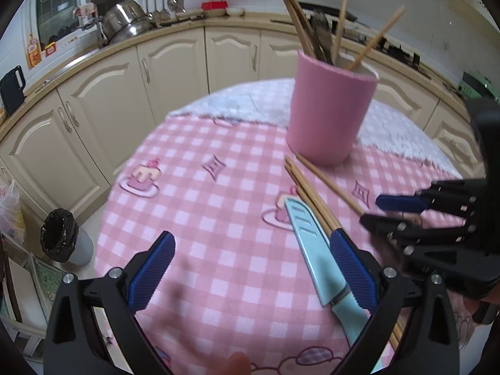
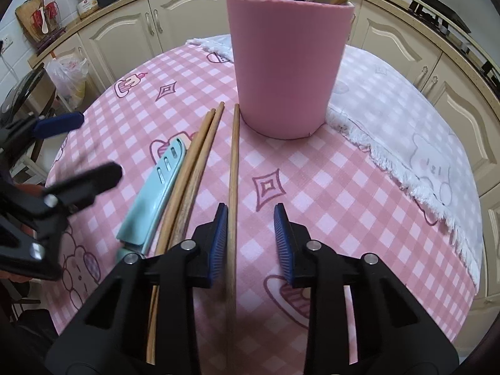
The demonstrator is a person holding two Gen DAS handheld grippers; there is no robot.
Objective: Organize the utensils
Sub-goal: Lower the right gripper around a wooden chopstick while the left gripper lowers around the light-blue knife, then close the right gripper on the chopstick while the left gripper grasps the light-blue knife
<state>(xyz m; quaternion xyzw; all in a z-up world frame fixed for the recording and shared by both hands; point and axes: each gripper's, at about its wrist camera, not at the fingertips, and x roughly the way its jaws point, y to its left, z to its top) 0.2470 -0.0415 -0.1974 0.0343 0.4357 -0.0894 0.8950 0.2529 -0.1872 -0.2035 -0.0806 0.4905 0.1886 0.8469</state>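
Both tongs tilt down at the table: left tongs point(image 1: 251, 268) released, right tongs point(image 2: 251, 243) released astride a chopstick point(image 2: 232, 187).

Home kitchen: cream cabinets point(image 1: 103, 100), steel pots point(image 1: 125, 22).

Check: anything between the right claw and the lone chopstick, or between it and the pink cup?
Nothing visible. The single chopstick already lies between the right claw pads, beside the left pad, and the right pad is apart from it. The cloth up to the pink cup is bare. The knife lies off to the left.
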